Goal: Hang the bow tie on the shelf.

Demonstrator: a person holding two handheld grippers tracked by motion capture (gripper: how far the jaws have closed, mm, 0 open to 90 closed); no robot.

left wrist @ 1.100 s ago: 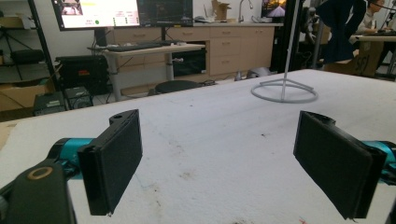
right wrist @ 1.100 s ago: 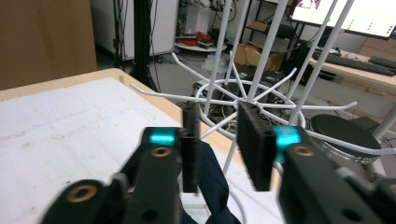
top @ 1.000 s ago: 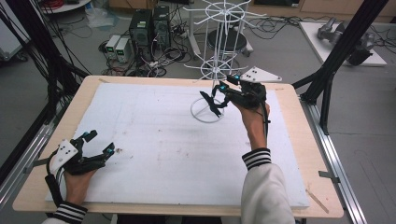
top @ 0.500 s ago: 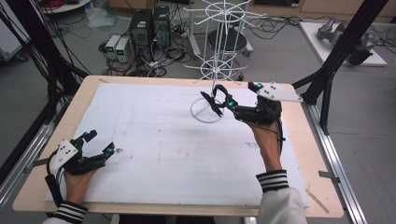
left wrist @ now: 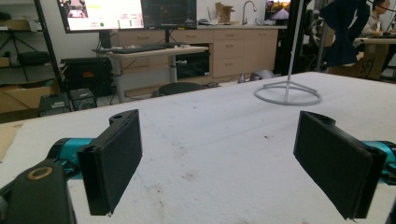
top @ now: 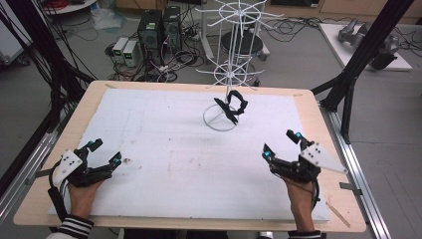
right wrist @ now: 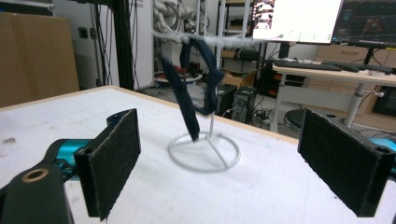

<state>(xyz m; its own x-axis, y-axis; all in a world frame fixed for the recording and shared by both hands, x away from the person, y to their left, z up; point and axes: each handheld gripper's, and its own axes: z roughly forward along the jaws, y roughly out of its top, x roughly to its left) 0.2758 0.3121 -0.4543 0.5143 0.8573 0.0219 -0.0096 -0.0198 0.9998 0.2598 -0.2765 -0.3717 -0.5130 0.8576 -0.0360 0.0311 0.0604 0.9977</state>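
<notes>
A white foam sheet (top: 169, 149) with small brown specks covers a pale wooden table (top: 318, 119); a white wire rack (top: 230, 74) carries a black strap (top: 233, 107); the left gripper (top: 102, 155) and right gripper (top: 281, 144) have black jaws, teal tips and grey plates; a black-and-white striped cuff (top: 74, 227) shows.

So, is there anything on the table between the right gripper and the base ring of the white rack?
No. In the high view, only bare white table cover lies between the right gripper and the rack's base ring; the right gripper view agrees.
</notes>
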